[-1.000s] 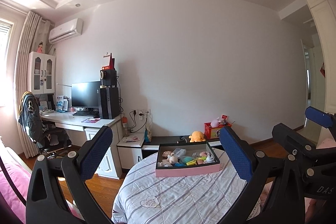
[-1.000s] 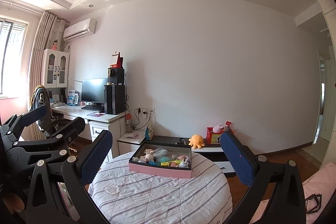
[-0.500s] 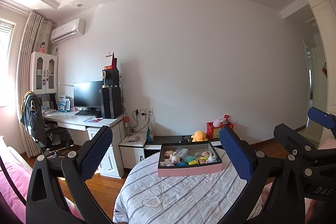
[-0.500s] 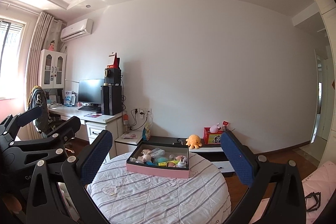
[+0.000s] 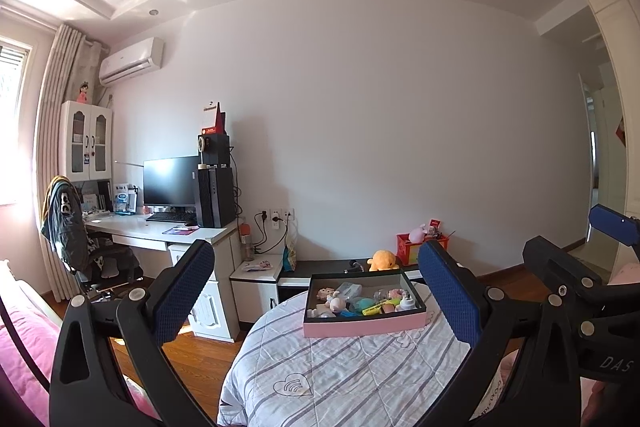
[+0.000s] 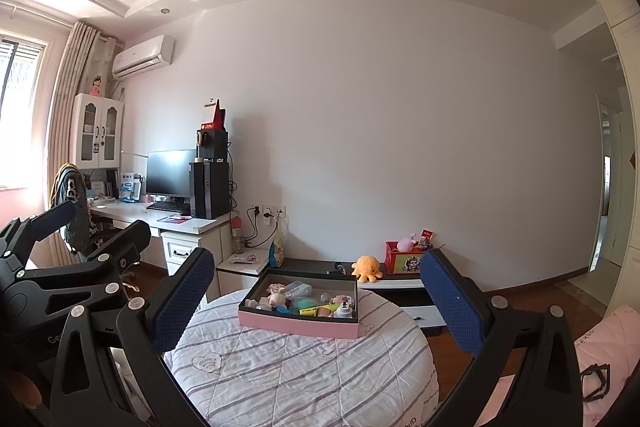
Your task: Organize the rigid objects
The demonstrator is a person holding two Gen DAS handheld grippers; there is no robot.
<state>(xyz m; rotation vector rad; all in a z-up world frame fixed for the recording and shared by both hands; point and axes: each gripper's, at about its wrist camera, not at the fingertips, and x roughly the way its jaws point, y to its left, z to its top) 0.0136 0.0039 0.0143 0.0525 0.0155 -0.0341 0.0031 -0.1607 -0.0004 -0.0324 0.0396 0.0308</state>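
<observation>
A pink-sided box (image 5: 364, 326) (image 6: 298, 325) with a dark rim holds several small toys and sits on the far part of a round table under a striped quilted cloth (image 5: 340, 375) (image 6: 300, 367). My left gripper (image 5: 316, 291) is open, held well short of the box with nothing between its blue pads. My right gripper (image 6: 316, 291) is likewise open and empty, also back from the box. The right gripper's body (image 5: 568, 291) shows at the right of the left wrist view, and the left gripper's body (image 6: 60, 287) at the left of the right wrist view.
A white desk (image 5: 160, 231) with a monitor, a computer tower and a draped chair (image 5: 76, 239) stands at the left. A low dark cabinet (image 6: 320, 267) by the wall carries an orange plush (image 6: 366, 268) and a red box (image 6: 406, 261). Pink bedding (image 5: 24, 347) lies at the bottom left.
Both views have drifted slightly: the box and table sit a little further right in the left wrist view and a little lower-left in the right wrist view. Both grippers stayed open.
</observation>
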